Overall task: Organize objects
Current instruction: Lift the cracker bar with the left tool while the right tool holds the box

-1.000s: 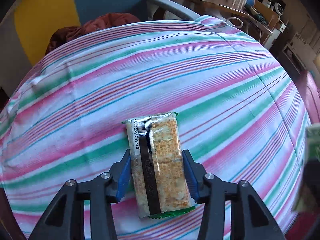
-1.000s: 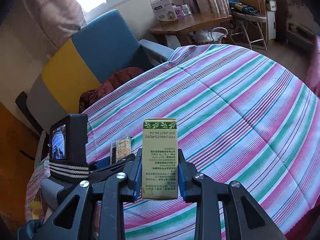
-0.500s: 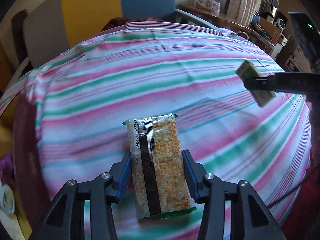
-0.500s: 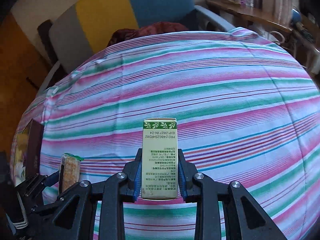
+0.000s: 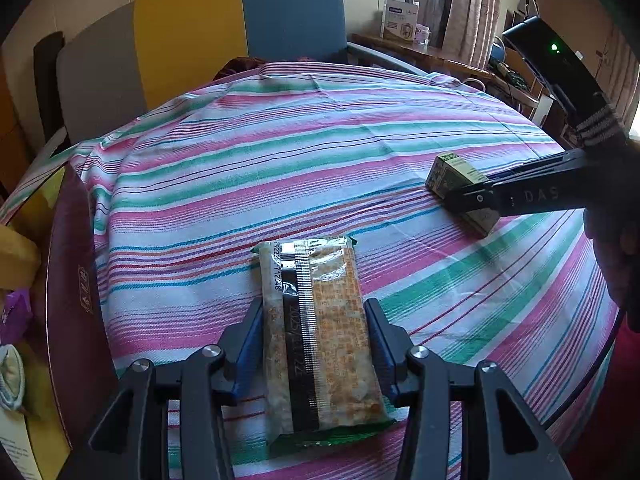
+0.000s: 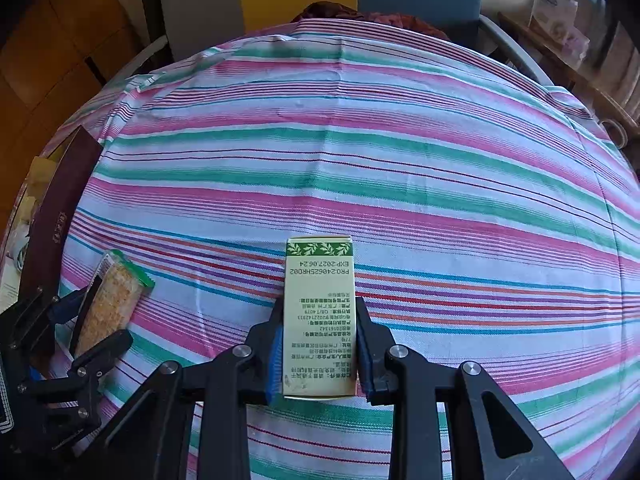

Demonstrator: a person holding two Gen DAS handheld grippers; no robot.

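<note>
Over the striped counter, the left tool clamps a cracker pack by its long sides, angled down. Only the left view shows a hand behind the right tool; the right view shows that tool pinching a green carton. A dark box stands at the counter's left edge, contents unclear

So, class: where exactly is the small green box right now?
In the right wrist view, the small green box sits centre-bottom, clamped in the right tool above the striped tablecloth.
</note>
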